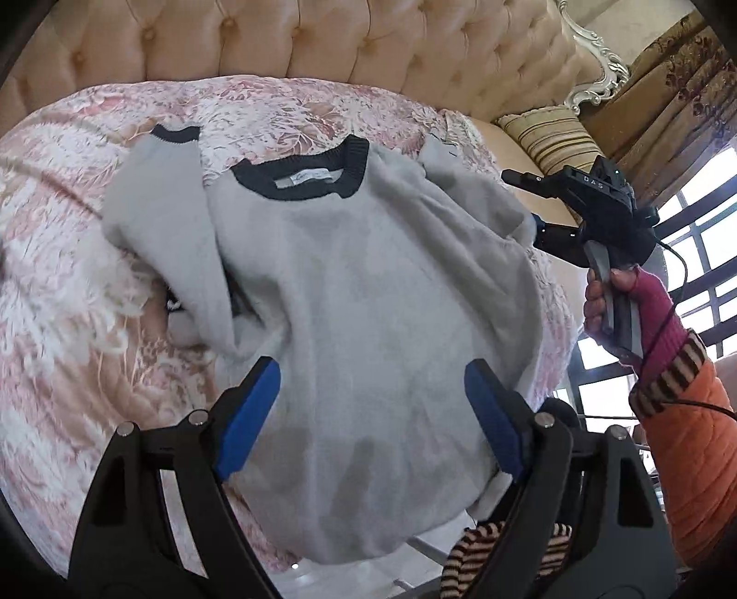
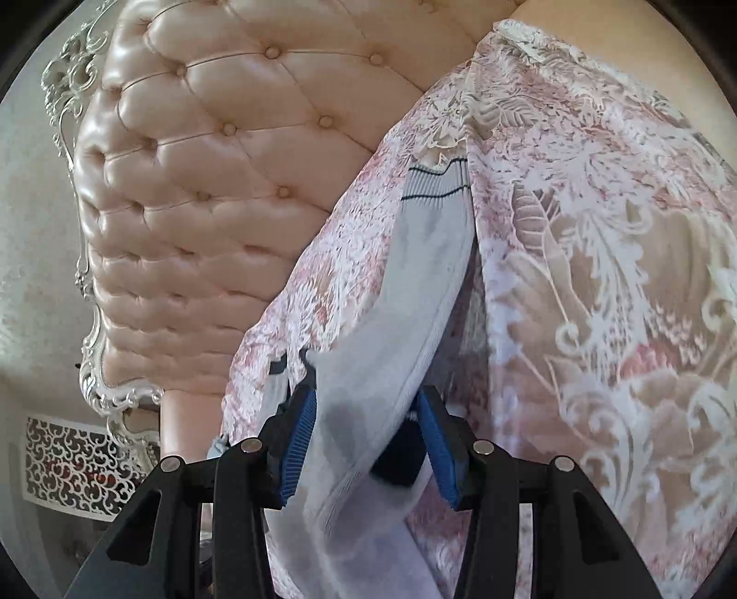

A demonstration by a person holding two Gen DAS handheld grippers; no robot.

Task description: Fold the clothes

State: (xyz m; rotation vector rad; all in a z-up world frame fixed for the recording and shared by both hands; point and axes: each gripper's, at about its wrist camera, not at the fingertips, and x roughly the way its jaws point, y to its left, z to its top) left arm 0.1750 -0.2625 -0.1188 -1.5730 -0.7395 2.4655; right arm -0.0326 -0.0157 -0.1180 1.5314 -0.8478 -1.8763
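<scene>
Right, my left gripper (image 1: 371,414) gapes empty over the grey sweater (image 1: 368,285); my right gripper (image 2: 368,442) has half-open jaws straddling its sleeve (image 2: 414,276); I should pinch cleanly before folding inward.

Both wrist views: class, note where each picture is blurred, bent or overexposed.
Left wrist view: the window is blown out white, the bed cover smears at the left edge, and the fisheye bends the headboard into an arc. Right wrist view: the grey sweater blurs near the right gripper; the headboard shows soft glare.
</scene>
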